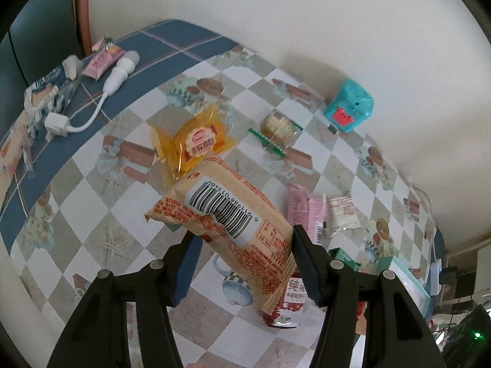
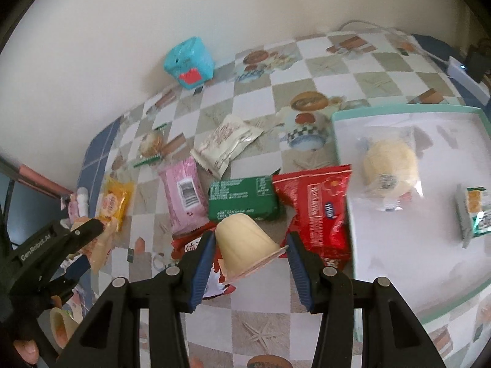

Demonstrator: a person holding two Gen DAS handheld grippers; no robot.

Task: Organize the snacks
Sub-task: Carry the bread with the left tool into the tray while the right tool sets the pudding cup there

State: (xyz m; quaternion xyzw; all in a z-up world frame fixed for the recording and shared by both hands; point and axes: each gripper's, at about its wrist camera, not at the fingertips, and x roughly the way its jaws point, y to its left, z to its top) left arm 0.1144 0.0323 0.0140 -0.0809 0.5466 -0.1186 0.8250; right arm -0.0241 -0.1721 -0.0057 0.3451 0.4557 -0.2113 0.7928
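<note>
My left gripper (image 1: pixel 242 251) is shut on a tan snack packet (image 1: pixel 227 211) with red print and a barcode, held tilted above the checkered tablecloth. The right wrist view shows that gripper (image 2: pixel 89 230) at the far left, still holding the packet (image 2: pixel 98 245). My right gripper (image 2: pixel 250 245) is shut on a cream pudding cup (image 2: pixel 245 248), tipped with its foil lid toward me, above a red wrapper. To the right lies a white tray with a teal rim (image 2: pixel 399 112). It holds a wrapped cream bun (image 2: pixel 389 165) and a green-and-white packet (image 2: pixel 475 211).
Red (image 2: pixel 319 205), green (image 2: pixel 244 197), pink (image 2: pixel 184 196), white (image 2: pixel 227 144) and yellow (image 2: pixel 115 202) packets lie loose on the table. A teal box (image 2: pixel 188 61) stands by the wall. A white plug and cable (image 1: pixel 119 73) lie at the far left.
</note>
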